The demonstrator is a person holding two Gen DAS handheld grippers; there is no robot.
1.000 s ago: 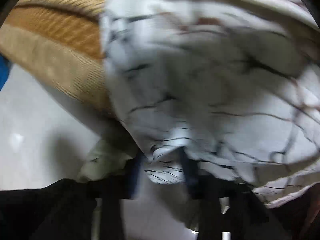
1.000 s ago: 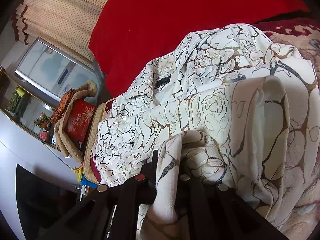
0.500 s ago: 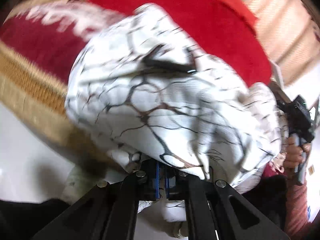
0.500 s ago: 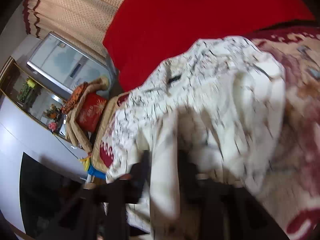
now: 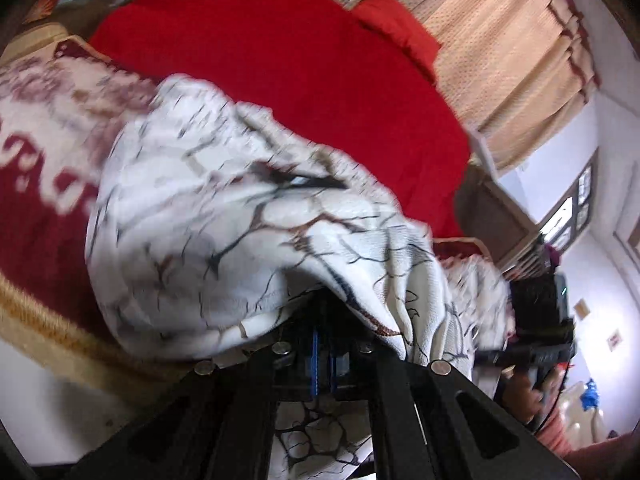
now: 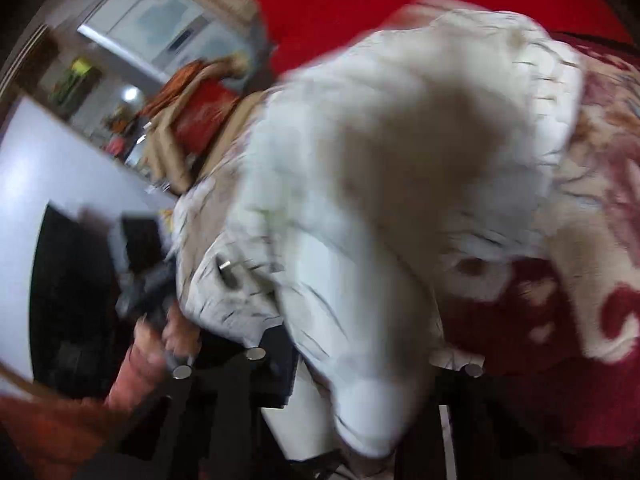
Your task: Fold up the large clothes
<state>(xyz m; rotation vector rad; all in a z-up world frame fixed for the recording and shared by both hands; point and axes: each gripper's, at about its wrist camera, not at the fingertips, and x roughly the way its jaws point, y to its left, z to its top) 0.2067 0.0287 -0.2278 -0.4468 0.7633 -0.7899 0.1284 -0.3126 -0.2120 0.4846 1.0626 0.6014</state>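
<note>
- Your left gripper (image 5: 324, 344) has its black fingers pinched together on a fold of the shirt (image 5: 224, 240); the cloth bunches over the tips and hangs below them.
- The shirt is a soft, textured weave, white with thin black and brown branching lines. It lies in a rumpled heap on the blanket (image 5: 44, 184), partly lifted at your end.
- The blanket is plush, dark red with cream motifs and a tan ribbed border.
- Behind it sits a smooth red cushion (image 5: 304, 64), and beyond that a beige dotted curtain (image 5: 508, 52) in pleats.
- Your right gripper (image 6: 360, 364) is draped by a thick, blurred fold of shirt (image 6: 360, 184). Its jaws have just been closing with cloth between them, but you cannot tell from this view whether the pads press it.
- In the right view your left hand (image 6: 160, 344) grips its handle beside the heap; in the left view your right hand (image 5: 528, 396) does likewise.
</note>
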